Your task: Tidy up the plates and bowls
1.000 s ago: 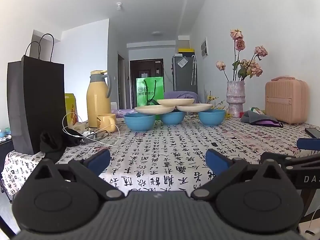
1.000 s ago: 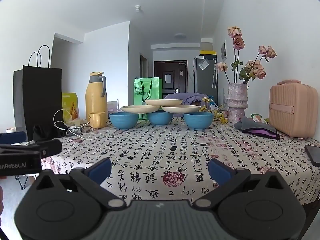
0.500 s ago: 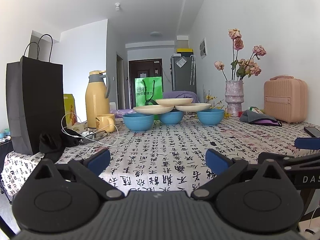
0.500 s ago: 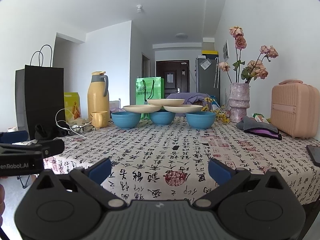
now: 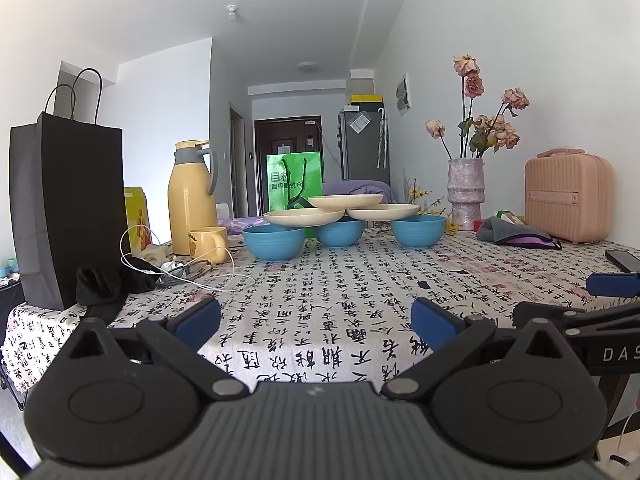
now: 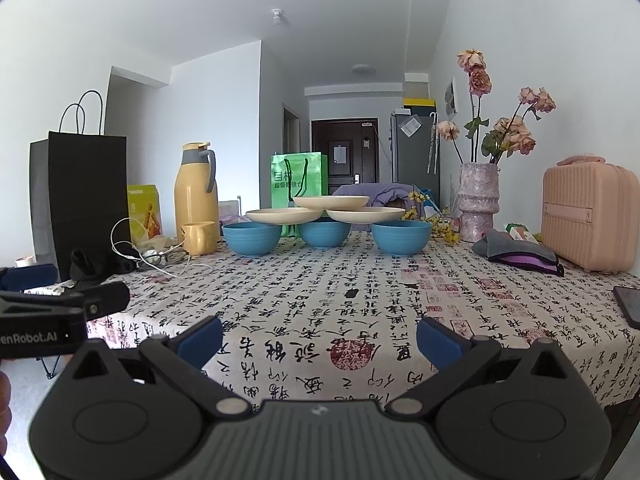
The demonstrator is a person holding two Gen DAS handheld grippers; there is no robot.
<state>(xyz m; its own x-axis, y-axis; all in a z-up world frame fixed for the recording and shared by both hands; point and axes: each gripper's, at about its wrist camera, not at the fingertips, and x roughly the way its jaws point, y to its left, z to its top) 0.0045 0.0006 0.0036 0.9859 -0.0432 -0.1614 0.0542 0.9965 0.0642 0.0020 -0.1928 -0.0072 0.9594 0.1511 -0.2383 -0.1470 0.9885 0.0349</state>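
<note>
Three blue bowls stand in a row far across the table: left [image 5: 273, 243], middle [image 5: 339, 234], right [image 5: 418, 231]. Three cream plates rest on them, left [image 5: 303, 217], top middle [image 5: 345, 201], right [image 5: 383, 212]. In the right wrist view the same bowls [image 6: 252, 238] and plates [image 6: 330, 201] show. My left gripper [image 5: 316, 322] is open and empty over the near table edge. My right gripper [image 6: 319, 340] is open and empty, beside it to the right.
A black paper bag [image 5: 66, 208], yellow thermos [image 5: 191, 196], yellow mug [image 5: 208, 238] and white cable [image 5: 180, 276] crowd the left side. A vase of dried roses [image 5: 466, 194], pink case [image 5: 568, 196], grey pouch [image 5: 516, 234] and phone [image 5: 624, 260] lie right.
Both grippers have drifted slightly; the view has barely shifted. The bowls and plates have not moved.
</note>
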